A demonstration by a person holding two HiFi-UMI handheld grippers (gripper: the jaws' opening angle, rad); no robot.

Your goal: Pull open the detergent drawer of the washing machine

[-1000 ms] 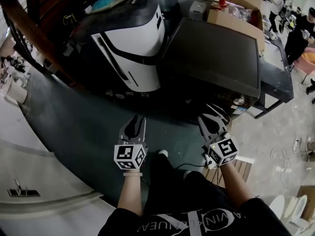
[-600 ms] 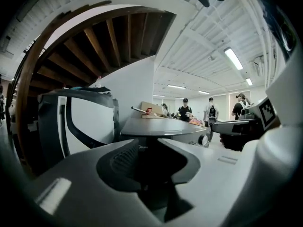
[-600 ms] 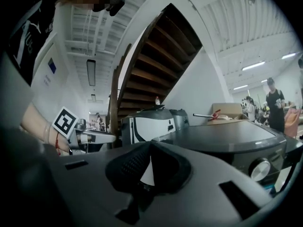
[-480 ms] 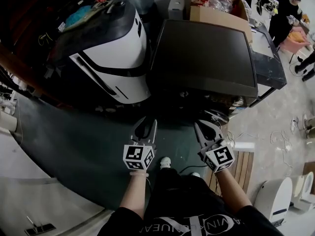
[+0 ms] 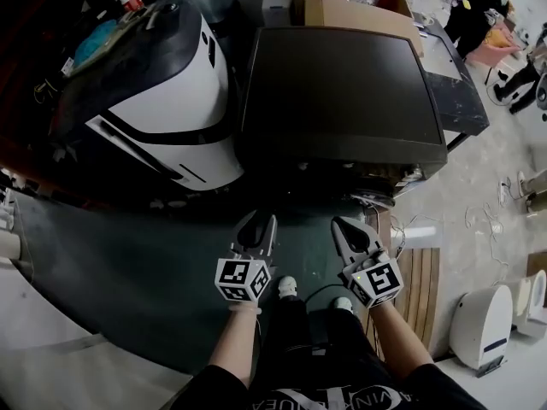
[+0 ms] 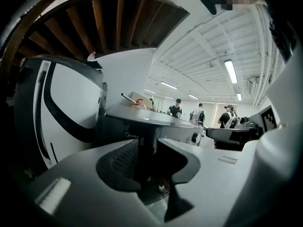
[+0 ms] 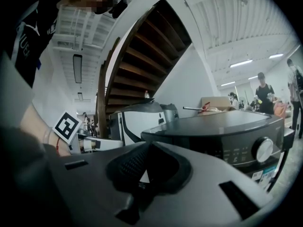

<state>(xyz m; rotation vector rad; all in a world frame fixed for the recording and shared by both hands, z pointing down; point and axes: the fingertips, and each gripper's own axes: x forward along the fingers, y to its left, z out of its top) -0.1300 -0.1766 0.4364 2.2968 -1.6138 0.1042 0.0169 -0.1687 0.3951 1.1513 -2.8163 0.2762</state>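
Head view looked steeply down on the person's shoes (image 5: 286, 287) and a dark green floor (image 5: 128, 254), with both grippers held side by side just ahead of them. The left gripper (image 5: 256, 220) had its fingers apart, and the left gripper view showed only the machine's front through the gap (image 6: 147, 148). The right gripper (image 5: 350, 225) had its fingers drawn together at the tips with nothing held (image 7: 150, 145). Both stood short of the washing machine (image 5: 342, 84), a dark front-loader straight ahead, touching nothing. Its control panel (image 7: 232, 152) carried a round knob (image 7: 262, 149) toward the right and a brand mark (image 6: 131, 136) toward the left. The detergent drawer could not be told apart from that dark panel. A white-and-black appliance (image 5: 171, 109) stood just beside the machine on its left. A cardboard box (image 5: 350, 7) sat behind it. A wooden staircase (image 7: 142, 65) rose over the appliance, and people (image 6: 176, 109) stood far off across the room.
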